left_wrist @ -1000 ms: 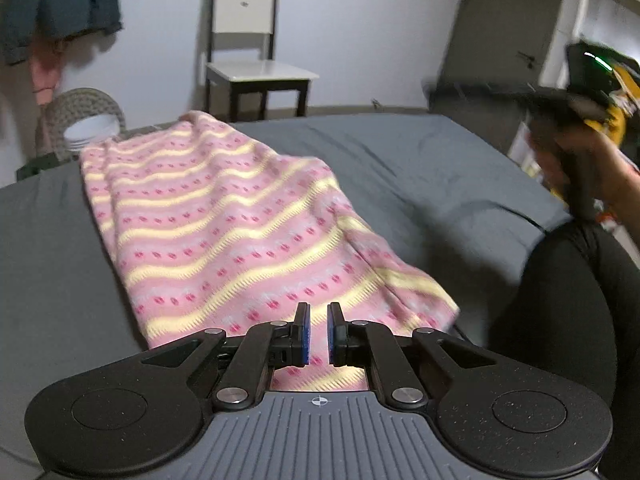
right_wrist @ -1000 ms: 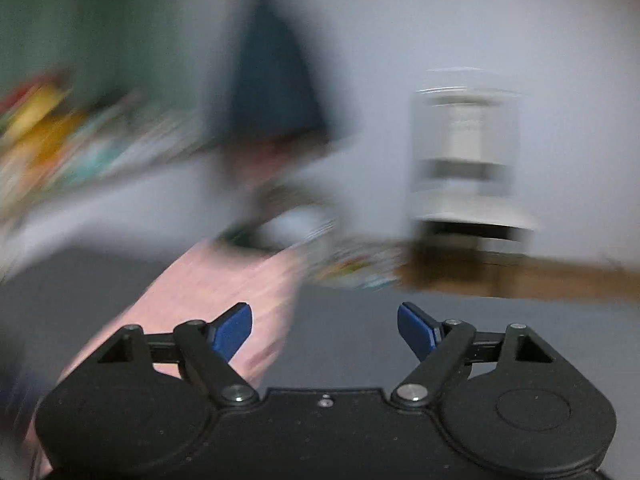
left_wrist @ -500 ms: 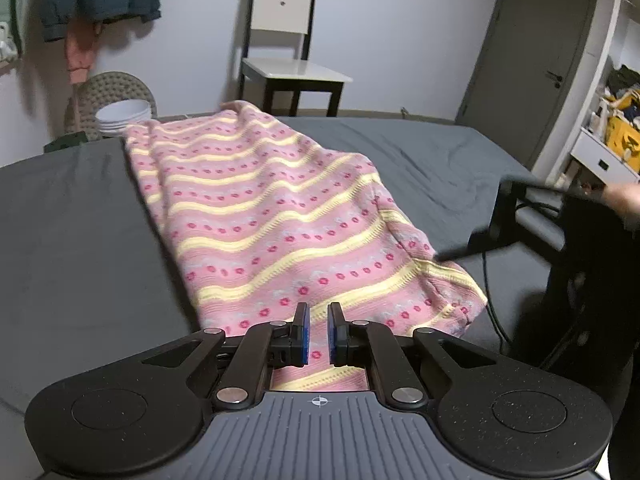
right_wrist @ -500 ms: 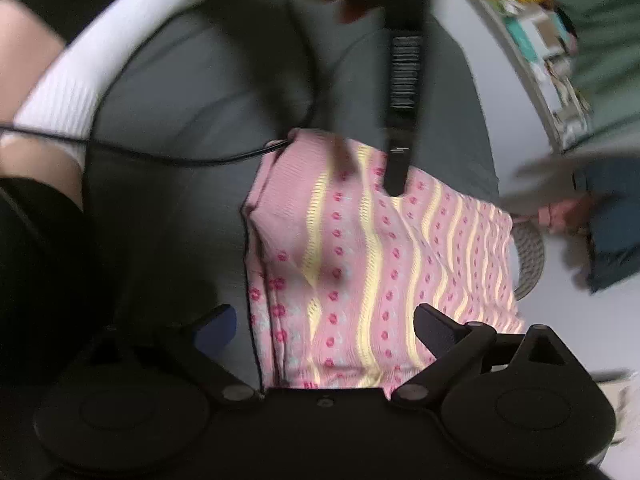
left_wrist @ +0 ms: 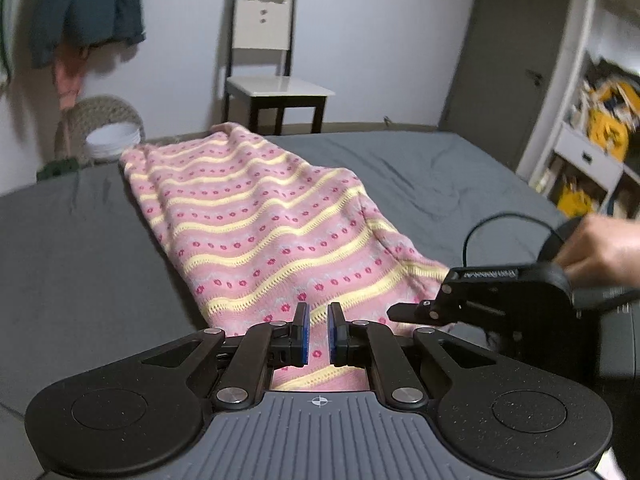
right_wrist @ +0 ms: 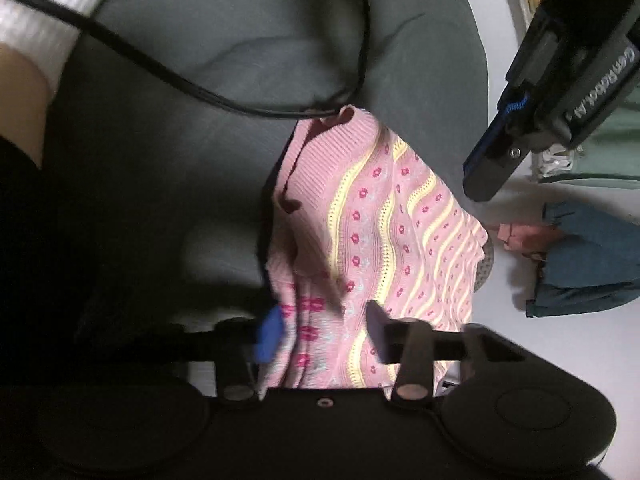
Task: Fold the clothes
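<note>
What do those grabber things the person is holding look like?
Each hand-held gripper is black plastic with two rounded lobes, silver pivot screws and blue pads on its two fingers. The left hand-held gripper has a ribbed grey top with a small crosshair mark. The right hand-held gripper trails a black cable and has white lettering on its side, unreadable here.

Home bedroom: grey-sheeted bed (left_wrist: 420, 168), chair (left_wrist: 268, 80), hung clothes (left_wrist: 84, 8), door (left_wrist: 516, 52)

From my seat, the shelf clutter (left_wrist: 604, 120) was smeared, and the right gripper's (right_wrist: 320, 328) blue pad (right_wrist: 270, 334) blurred against the pink knit (right_wrist: 400, 232).
</note>
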Tool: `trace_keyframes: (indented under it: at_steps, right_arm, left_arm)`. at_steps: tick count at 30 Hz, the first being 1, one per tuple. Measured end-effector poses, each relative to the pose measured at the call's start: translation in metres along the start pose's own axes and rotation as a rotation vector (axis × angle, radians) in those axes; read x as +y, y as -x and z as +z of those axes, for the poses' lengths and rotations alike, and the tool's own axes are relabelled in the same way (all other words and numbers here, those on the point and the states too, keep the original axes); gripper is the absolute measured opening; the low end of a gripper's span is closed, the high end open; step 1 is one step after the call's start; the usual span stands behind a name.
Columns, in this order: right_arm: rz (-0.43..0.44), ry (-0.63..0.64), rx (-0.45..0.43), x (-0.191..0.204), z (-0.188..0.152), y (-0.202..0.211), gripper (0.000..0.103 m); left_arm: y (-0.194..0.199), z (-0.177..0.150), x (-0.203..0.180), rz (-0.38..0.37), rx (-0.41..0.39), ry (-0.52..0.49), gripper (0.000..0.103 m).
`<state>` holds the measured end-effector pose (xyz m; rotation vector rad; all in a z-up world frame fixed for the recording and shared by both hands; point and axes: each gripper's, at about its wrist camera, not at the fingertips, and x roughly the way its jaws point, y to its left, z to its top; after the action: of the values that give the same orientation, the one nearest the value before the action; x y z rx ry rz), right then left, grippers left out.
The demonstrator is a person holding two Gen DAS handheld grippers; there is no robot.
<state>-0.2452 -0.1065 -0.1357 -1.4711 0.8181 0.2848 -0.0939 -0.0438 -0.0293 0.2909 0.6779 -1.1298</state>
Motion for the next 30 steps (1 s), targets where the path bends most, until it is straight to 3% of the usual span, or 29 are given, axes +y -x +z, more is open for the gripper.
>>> trace_keyframes:
  at_steps: [3,11,12,13,14,16,21,25,30]
  right_arm:
    - [-0.016,-0.027,-0.012,-0.006,-0.002,0.003,0.023]
    - [0.011,-0.258,-0.035,-0.048,-0.015,0.008,0.017]
    - [0.021,-0.296,-0.038,-0.055,-0.016,0.008,0.017]
    - [0.031,-0.332,-0.041,-0.061,-0.018,0.008,0.017]
    - [0.043,-0.365,-0.044,-0.067,-0.02,0.008,0.017]
    - [0.065,-0.424,-0.05,-0.076,-0.022,0.008,0.017]
    - [0.092,-0.487,-0.071,-0.085,-0.031,0.013,0.017]
    - [0.087,-0.506,-0.082,-0.08,-0.034,0.019,0.018]
    - [0.097,-0.534,-0.09,-0.082,-0.037,0.013,0.018]
  left_arm:
    - [0.003,-0.001,-0.01,0.009,0.001,-0.081,0.007]
    - [-0.003,-0.012,-0.05,0.084,-0.057,-0.374,0.009]
    - [-0.004,-0.014,-0.055,0.095,-0.065,-0.411,0.015]
    - [-0.005,-0.015,-0.061,0.106,-0.074,-0.449,0.037]
    - [-0.006,-0.017,-0.066,0.117,-0.082,-0.486,0.066]
    - [-0.008,-0.02,-0.076,0.139,-0.098,-0.561,0.085]
    - [-0.014,-0.028,-0.102,0.194,-0.139,-0.748,0.085]
    - [-0.041,-0.039,-0.117,0.323,-0.111,-0.959,0.085]
    - [-0.049,-0.046,-0.127,0.301,-0.068,-1.03,0.085]
